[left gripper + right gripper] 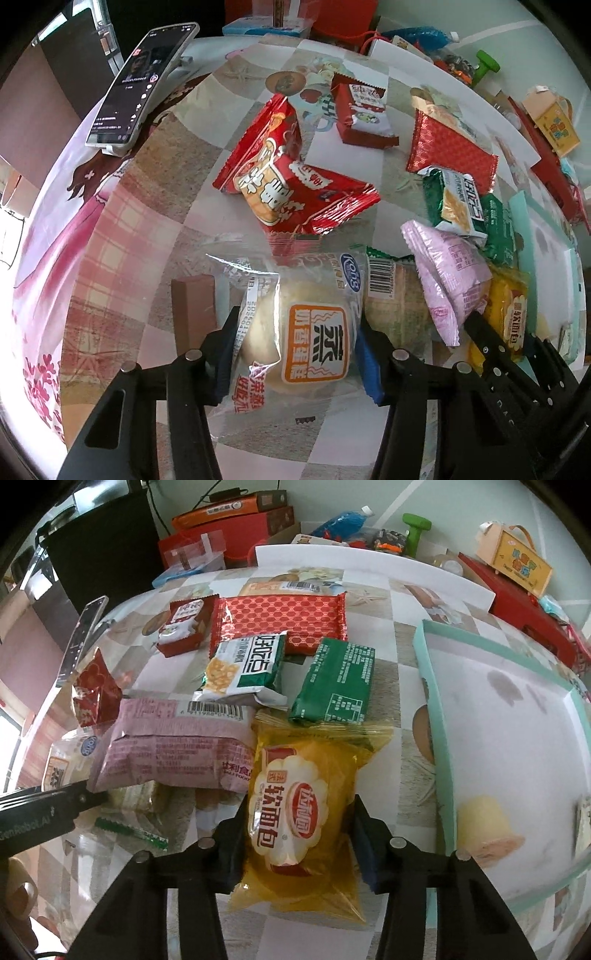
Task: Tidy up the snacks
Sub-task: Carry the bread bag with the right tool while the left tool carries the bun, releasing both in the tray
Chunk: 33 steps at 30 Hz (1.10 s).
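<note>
My left gripper (297,354) is shut on a clear-wrapped steamed cake (306,336) with an orange label, low over the table. My right gripper (299,842) is shut on a yellow soft-bread packet (295,805). The teal-rimmed tray (436,716) stands right of it with a small cake roll (487,830) inside. A pink packet (173,749), a green packet (332,679), a green-and-white cracker packet (247,664) and a red honeycomb packet (284,620) lie beyond. Red packets (291,188) lie ahead of my left gripper.
A phone on a stand (140,85) is at the table's far left. Red boxes (236,535), a green dumbbell (413,531), a blue bottle (343,520) and a small yellow box (517,557) crowd the back edge. A brown block (194,306) stands left of my left gripper.
</note>
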{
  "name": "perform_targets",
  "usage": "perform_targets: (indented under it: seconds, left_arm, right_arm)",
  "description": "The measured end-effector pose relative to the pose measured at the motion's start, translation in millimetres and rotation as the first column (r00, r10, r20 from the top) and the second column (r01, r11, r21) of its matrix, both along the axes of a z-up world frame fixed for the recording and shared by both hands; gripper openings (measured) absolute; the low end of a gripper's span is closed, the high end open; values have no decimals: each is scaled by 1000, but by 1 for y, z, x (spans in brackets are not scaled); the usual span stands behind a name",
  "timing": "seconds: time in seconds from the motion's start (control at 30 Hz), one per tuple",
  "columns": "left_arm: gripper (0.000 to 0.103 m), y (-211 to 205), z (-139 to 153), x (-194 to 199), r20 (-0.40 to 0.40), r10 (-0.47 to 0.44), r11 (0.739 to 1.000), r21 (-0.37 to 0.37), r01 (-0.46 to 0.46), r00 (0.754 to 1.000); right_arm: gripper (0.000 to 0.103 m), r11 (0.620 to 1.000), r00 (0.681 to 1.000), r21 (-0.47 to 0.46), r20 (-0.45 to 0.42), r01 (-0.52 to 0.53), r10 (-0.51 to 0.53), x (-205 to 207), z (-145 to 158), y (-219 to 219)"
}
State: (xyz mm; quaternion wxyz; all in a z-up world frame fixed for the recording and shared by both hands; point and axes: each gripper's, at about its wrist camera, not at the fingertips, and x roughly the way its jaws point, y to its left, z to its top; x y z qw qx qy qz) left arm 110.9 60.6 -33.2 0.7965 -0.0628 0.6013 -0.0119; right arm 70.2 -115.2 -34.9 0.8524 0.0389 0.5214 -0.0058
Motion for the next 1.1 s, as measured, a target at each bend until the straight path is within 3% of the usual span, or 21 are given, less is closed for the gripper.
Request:
perform_targets:
  seconds: [0.3, 0.7, 0.93, 1.1]
  left_arm:
    - [56, 11, 37, -24, 111, 0, 1000, -28, 3, 994]
    - [56, 3, 62, -29, 174, -17, 998, -50, 26, 985]
    - [56, -27, 74, -22, 219, -76, 994, -65, 92, 973]
    - [56, -73, 84, -16, 250, -174, 976, -84, 201, 953]
  right_arm:
    - [46, 999, 998, 36, 57, 35, -37, -11, 25, -7]
    - [47, 995, 990, 73, 122, 65, -73, -22, 51, -24]
    - [47, 991, 982, 89, 150, 102, -114, -26, 69, -47]
    - [47, 981, 969, 82, 162, 177, -188, -26, 82, -79]
